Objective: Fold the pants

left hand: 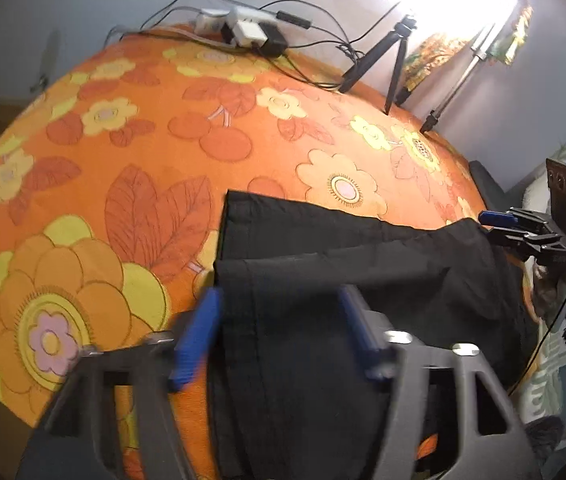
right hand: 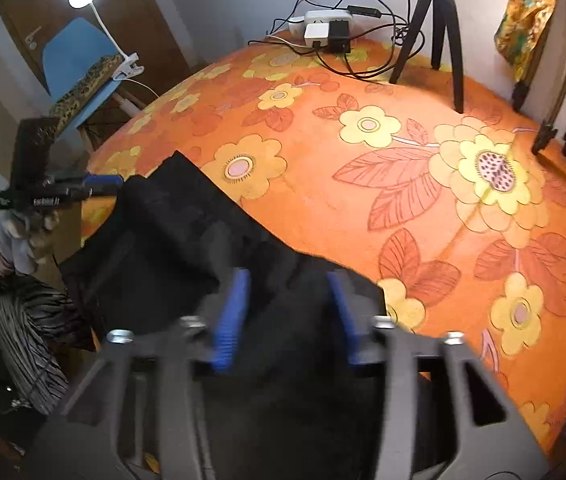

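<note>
Black pants [left hand: 323, 264] lie on an orange flowered cloth [left hand: 123, 160] near the front edge of the table, with a squared end pointing away; they also show in the right wrist view [right hand: 187, 232]. My left gripper [left hand: 279, 328] is open just above the pants' left end, one blue finger over the cloth and one over the fabric. My right gripper [right hand: 287, 312] is open above the pants' right part. Each gripper also appears from the side at the pants' edge in the other view, the right gripper [left hand: 499, 220] and the left gripper [right hand: 103, 184].
A power strip with plugs and cables [left hand: 243, 28] lies at the far edge of the table. A black tripod [right hand: 439, 20] and light stands [right hand: 555, 128] stand at the back right. A blue chair with a clip lamp [right hand: 79, 60] stands off the left.
</note>
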{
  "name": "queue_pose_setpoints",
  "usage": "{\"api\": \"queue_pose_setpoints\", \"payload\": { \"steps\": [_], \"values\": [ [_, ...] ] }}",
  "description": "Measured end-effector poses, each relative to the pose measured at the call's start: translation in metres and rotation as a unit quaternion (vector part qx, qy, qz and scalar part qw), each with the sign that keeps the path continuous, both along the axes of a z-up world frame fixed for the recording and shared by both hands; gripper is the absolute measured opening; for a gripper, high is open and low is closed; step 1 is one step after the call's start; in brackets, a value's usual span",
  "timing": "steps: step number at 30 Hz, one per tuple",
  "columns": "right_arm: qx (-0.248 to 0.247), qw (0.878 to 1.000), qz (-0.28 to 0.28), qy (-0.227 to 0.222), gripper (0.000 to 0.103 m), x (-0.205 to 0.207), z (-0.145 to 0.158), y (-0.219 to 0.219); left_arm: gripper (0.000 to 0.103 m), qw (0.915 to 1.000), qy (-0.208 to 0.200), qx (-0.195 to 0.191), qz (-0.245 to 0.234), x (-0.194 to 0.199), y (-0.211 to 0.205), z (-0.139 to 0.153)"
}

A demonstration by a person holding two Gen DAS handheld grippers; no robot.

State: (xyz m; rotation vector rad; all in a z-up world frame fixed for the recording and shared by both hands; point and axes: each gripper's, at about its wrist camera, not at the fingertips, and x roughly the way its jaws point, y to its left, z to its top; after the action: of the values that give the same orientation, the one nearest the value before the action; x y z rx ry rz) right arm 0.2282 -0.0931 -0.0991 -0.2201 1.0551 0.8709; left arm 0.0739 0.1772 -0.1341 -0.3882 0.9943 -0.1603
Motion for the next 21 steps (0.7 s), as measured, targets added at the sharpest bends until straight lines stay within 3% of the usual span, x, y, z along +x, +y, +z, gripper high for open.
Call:
{"api": "queue_pose_setpoints", "payload": {
  "steps": [4, 7, 8, 9, 10, 11, 12, 16, 21],
  "values": [
    [-0.021, 1.0, 0.011, 0.019, 0.065, 0.018, -0.013, 0.015, 0.066, 0.9999, 0.01, -0.005, 0.011, 0.005, 0.004, -0.006],
    [-0.054, 0.998, 0.015, 0.011, 0.065, 0.023, -0.025, 0.025, 0.062, 0.9998, 0.008, -0.007, 0.019, 0.006, 0.007, -0.007],
    [-0.064, 0.998, 0.016, 0.005, 0.057, 0.023, -0.028, 0.028, 0.06, 0.9998, 0.007, -0.007, 0.02, 0.005, 0.007, -0.007],
    [-0.063, 0.998, 0.02, 0.004, 0.047, 0.021, -0.029, 0.028, 0.045, 0.9998, 0.004, -0.007, 0.02, 0.005, 0.006, -0.007],
    [-0.058, 0.998, 0.025, 0.004, 0.022, 0.019, -0.029, 0.028, 0.028, 0.9998, 0.002, -0.005, 0.019, 0.005, 0.005, -0.007],
    [-0.054, 0.998, 0.031, -0.001, 0.014, 0.014, -0.028, 0.028, 0.018, 0.9998, 0.0, -0.001, 0.018, 0.005, 0.005, -0.007],
    [-0.054, 0.998, 0.035, -0.01, 0.013, 0.009, -0.027, 0.028, 0.007, 0.9999, -0.002, 0.003, 0.013, 0.004, 0.003, -0.006],
    [-0.043, 0.998, 0.037, -0.038, 0.007, -0.005, -0.015, 0.022, 0.004, 0.9991, -0.023, 0.037, 0.001, 0.0, -0.006, 0.0],
    [-0.02, 0.997, 0.001, -0.079, 0.006, -0.012, 0.007, 0.009, 0.003, 0.9952, -0.058, 0.079, 0.005, 0.002, -0.012, 0.017]
  ]
}}
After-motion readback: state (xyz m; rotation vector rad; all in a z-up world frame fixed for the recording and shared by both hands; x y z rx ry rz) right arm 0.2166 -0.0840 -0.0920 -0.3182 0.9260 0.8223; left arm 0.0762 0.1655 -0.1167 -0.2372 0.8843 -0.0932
